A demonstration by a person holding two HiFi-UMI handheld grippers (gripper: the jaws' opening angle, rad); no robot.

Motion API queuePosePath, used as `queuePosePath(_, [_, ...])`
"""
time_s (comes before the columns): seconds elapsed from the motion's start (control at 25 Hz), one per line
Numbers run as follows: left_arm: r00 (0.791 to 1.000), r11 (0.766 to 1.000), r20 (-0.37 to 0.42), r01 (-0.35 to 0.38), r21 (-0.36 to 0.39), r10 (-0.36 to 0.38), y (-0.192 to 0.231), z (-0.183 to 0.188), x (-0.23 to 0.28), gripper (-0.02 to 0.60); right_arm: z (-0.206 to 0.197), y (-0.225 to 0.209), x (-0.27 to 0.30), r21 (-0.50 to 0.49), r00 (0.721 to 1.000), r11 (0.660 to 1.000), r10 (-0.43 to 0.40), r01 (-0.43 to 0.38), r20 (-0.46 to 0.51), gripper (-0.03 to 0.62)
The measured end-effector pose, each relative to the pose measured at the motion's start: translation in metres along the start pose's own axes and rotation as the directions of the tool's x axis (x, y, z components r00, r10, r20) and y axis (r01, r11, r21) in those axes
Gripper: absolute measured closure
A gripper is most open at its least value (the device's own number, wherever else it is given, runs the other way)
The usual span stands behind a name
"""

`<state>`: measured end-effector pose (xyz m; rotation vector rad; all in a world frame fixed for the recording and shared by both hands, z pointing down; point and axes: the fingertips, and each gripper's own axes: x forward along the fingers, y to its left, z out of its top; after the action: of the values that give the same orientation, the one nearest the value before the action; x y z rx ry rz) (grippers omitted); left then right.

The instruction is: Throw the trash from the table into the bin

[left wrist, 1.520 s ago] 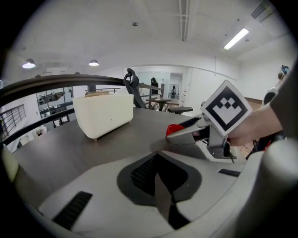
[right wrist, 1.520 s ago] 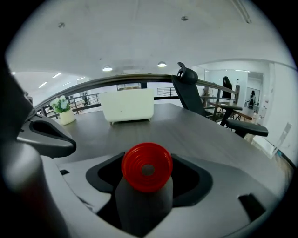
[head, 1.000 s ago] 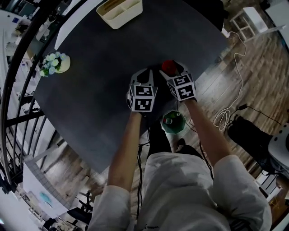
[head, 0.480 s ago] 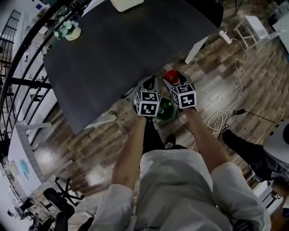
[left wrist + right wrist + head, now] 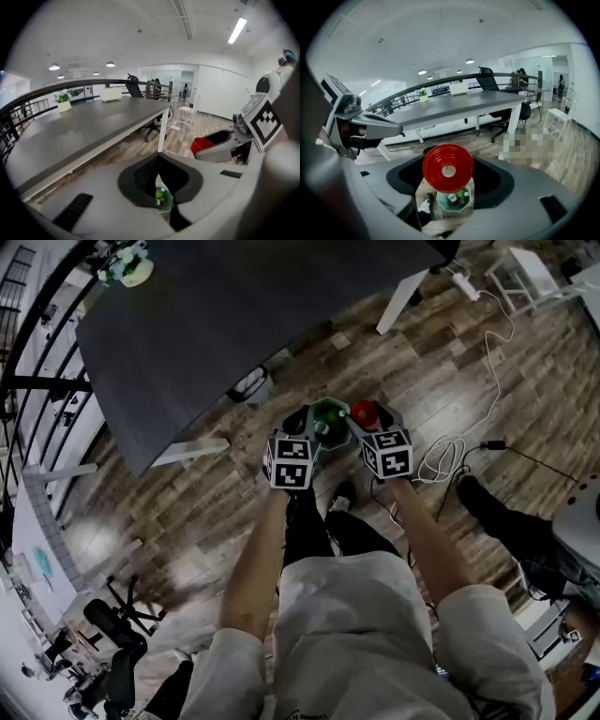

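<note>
Red cup (image 5: 447, 169) clamped in my right gripper (image 5: 367, 415), above the green bin (image 5: 453, 200). Left gripper (image 5: 159, 160) closed, empty. Dropping it remains.

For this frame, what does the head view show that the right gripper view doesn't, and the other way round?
Head view only: the person's forearms, the white cable on the floor, and the right gripper's own marker cube.

Right gripper view only: the ceiling lights and the white container on the table.

Both: the red cup clamped between the right gripper's jaws, the green bin on the floor, the left gripper alongside, the dark table and the flower pot.
</note>
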<state>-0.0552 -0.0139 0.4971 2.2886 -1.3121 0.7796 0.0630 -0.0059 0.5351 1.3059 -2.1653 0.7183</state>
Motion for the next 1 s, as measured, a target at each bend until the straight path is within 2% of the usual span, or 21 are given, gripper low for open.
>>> queuePosePath(0.12, [0.999,0.999,-0.026,0.024,-0.023,-0.025,-0.001,-0.029,0.013,0.552,-0.027,-0.003,0.009,0.018,1.0,1.0,-0.007,0.008,-0.019,0.266])
queuePosePath(0.24, [0.995,0.998,-0.077,0.058,-0.02,-0.06,-0.011,-0.075,0.032,0.552,-0.078,-0.001,0.014,0.055,0.998,0.998,-0.018,0.021,-0.056,0.266])
queuePosePath(0.4, [0.976,0.992,-0.173,0.129,-0.016,-0.13,-0.034,-0.151,0.068,0.552,-0.163,-0.008,0.023,0.139,0.991,0.988,-0.041,0.059,-0.128,0.266])
queuePosePath(0.56, [0.953,0.978,-0.233,0.206,0.021,-0.195,-0.042,-0.21,0.101,0.552,-0.222,-0.016,0.043,0.228,0.987,0.969,-0.059,0.093,-0.15,0.266])
queuePosePath(0.64, [0.943,0.968,-0.253,0.241,0.062,-0.219,-0.036,-0.233,0.12,0.552,-0.244,-0.022,0.054,0.269,0.986,0.956,-0.08,0.118,-0.149,0.266])
queuePosePath(0.76, [0.933,0.959,-0.278,0.265,0.098,-0.229,-0.02,-0.262,0.148,0.552,-0.269,-0.028,0.077,0.261,0.983,0.956,-0.09,0.13,-0.16,0.266])
queuePosePath(0.92, [0.93,0.953,-0.279,0.281,0.116,-0.24,0.0,-0.283,0.186,0.552,-0.28,-0.034,0.123,0.238,0.986,0.964,-0.084,0.117,-0.144,0.266])
queuePosePath(1.0, [0.929,0.946,-0.287,0.285,0.153,-0.233,0.005,-0.295,0.201,0.552,-0.283,-0.03,0.146,0.234,0.989,0.967,-0.076,0.105,-0.13,0.266])
